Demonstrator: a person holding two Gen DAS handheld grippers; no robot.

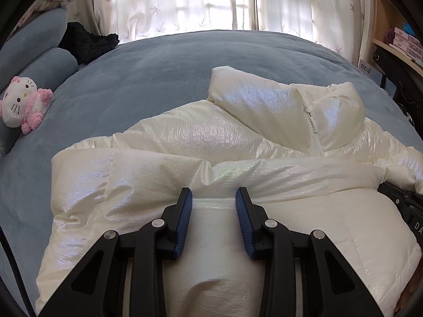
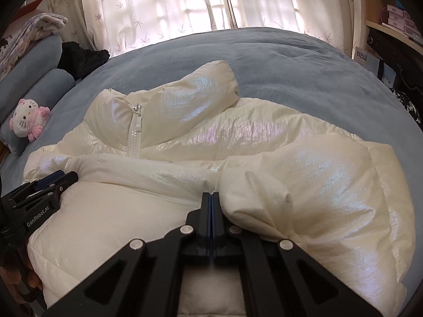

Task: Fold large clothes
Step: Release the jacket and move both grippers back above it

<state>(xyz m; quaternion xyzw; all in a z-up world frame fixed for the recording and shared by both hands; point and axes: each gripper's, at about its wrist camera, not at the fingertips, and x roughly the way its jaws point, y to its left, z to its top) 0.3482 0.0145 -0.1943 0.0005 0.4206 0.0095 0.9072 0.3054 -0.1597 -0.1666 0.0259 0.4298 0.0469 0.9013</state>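
Left hand-held gripper (image 1: 213, 194): black frame, blue ribbed pads, jaws apart, a band of white jacket fabric lying between the pads; whether the pads press on it cannot be told. It also shows at the left edge of the right wrist view, resting against the jacket.

Right hand-held gripper (image 2: 212, 195): same build, jaws together, blue pads meeting face to face. Tips sit at a fold of the jacket; whether any fabric is pinched between them cannot be told.

Puffer jacket (image 2: 238, 142): white, glossy with a pearly sheen, quilted. Lies on the bed directly under both grippers, its near part folded over towards the collar. Collar stands raised at the far side, zip (image 2: 134, 134) closed up to it.

Bed (image 1: 158, 79): blue-grey plush cover, carrying the jacket across its near half.

Plush cat toy (image 1: 22, 104): white and pink, at the left of the bed, leaning on a blue-grey pillow (image 1: 15, 55), well apart from the jacket.

Dark garment (image 1: 87, 43): black, fuzzy, at the far left corner of the bed.

Curtains (image 1: 211, 0): pale, leaf-printed, backlit, behind the bed.

Shelf (image 1: 396, 37): right edge, holding pink boxes.
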